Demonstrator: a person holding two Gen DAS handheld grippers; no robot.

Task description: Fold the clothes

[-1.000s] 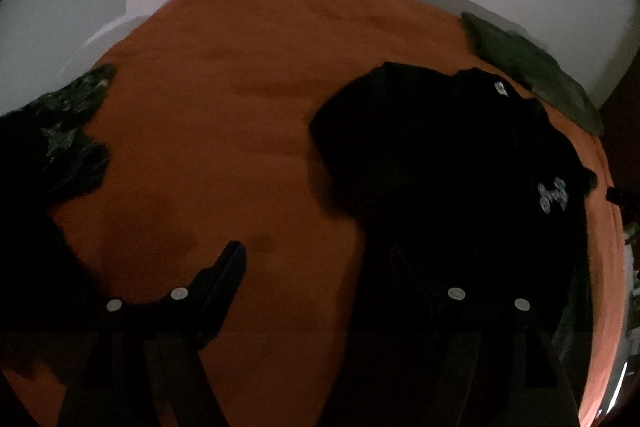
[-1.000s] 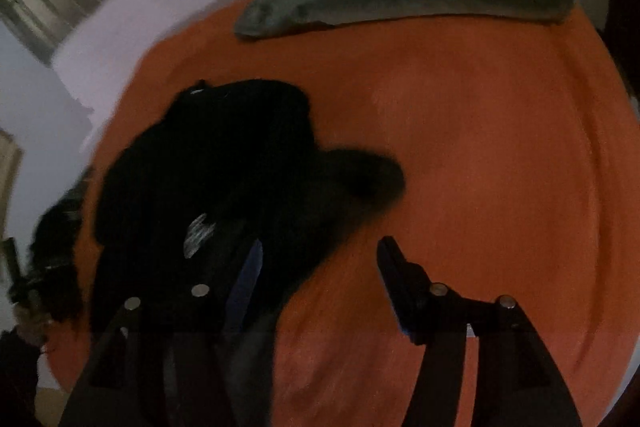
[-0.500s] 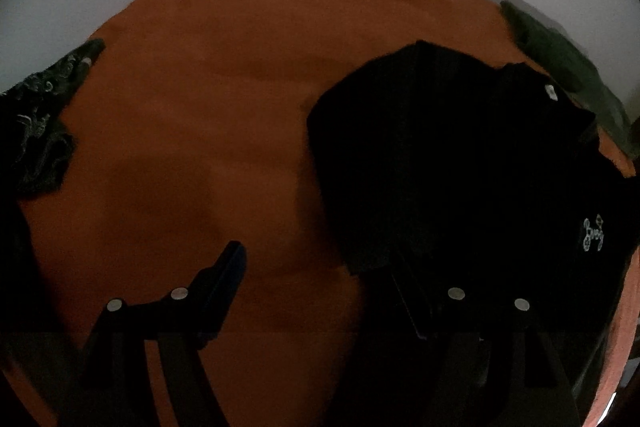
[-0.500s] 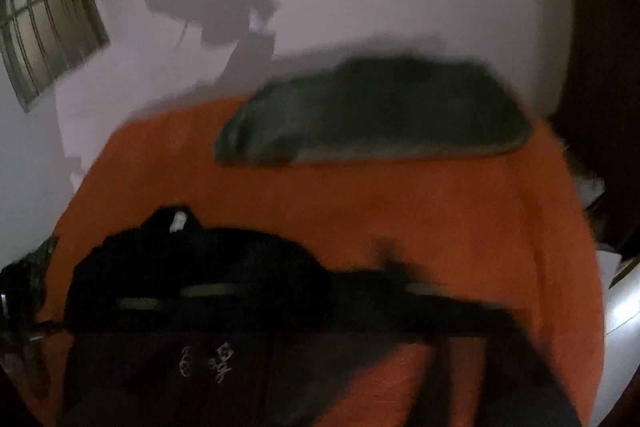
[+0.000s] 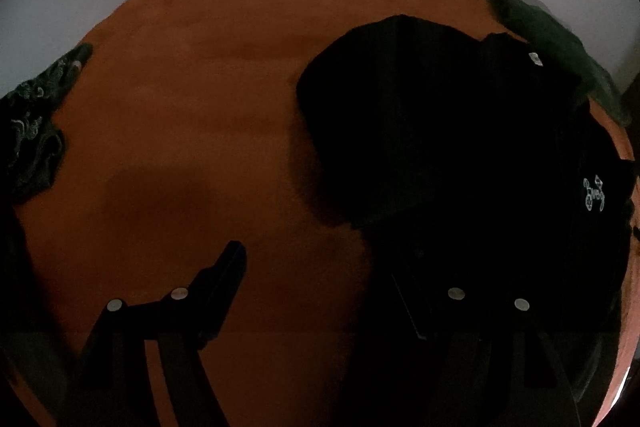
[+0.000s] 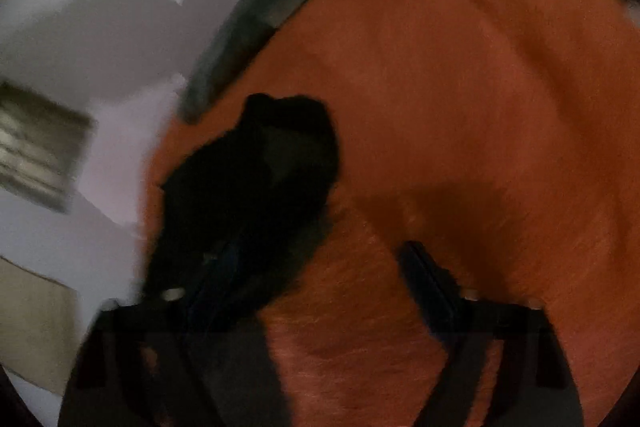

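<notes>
Both tongs, the left tongs (image 5: 328, 287) and the right tongs (image 6: 320, 267), are spread and empty. The right has swung back down since a half-second ago; the bunched black T-shirt (image 5: 460, 147) stays unflattened near the orange bed's (image 5: 240, 87) right edge.

An orange fleece blanket (image 5: 224, 99) spreads beneath my claws as the whole work surface, soft and napped, ending at a pale wall on the far side. Directly on it, ahead and to the right of my left claw, lies a crumpled black T-shirt (image 5: 460, 147) with a small white print near its right edge. At the far right rim rests a dark green-grey folded cloth (image 5: 556, 39), just beside the shirt. Off to the left edge lies a dark patterned garment (image 5: 36, 123), well apart from the shirt. My right view is blurred.
</notes>
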